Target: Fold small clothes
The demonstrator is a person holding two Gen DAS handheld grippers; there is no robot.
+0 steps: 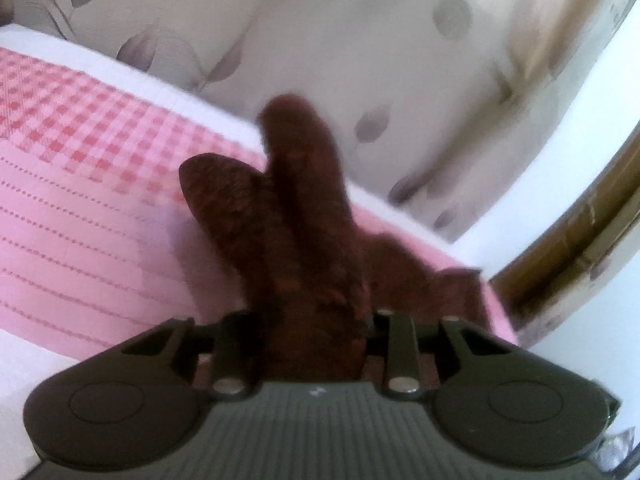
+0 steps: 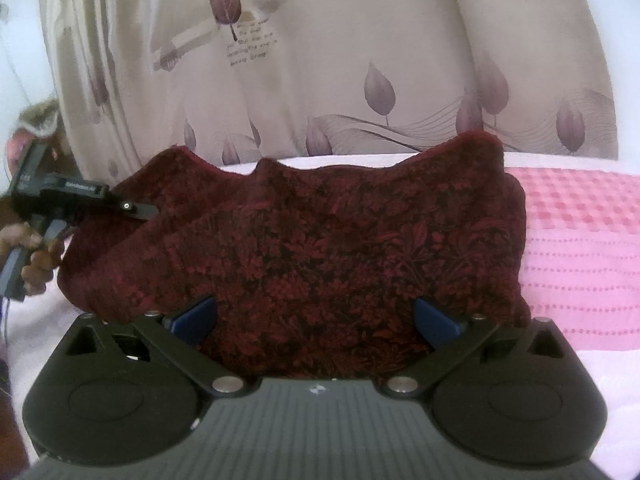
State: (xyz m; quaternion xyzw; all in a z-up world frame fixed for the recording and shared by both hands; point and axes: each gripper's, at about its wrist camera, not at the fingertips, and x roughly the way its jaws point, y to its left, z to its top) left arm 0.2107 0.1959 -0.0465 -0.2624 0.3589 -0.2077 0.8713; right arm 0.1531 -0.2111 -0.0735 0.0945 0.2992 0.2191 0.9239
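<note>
On the bed's pink sheet [image 2: 580, 240], the dark red garment [image 2: 320, 248] lay partly doubled over. At its left edge, the left hand-held gripper [image 2: 140, 210] was clamped on a bunched fold of it. The right hand-held gripper [image 2: 316, 316] stood wide apart, straddling the near hem without pinching. The plush cloth looked thick; a one-sided pull could probably drag the fold askew.

A pink bedspread [image 2: 580, 240], checked at its far part and stitched in dotted rows nearer, is spread over a white bed [image 1: 24, 360]. Behind the bed, a beige curtain [image 2: 360, 60] printed with purple leaves is hung.
</note>
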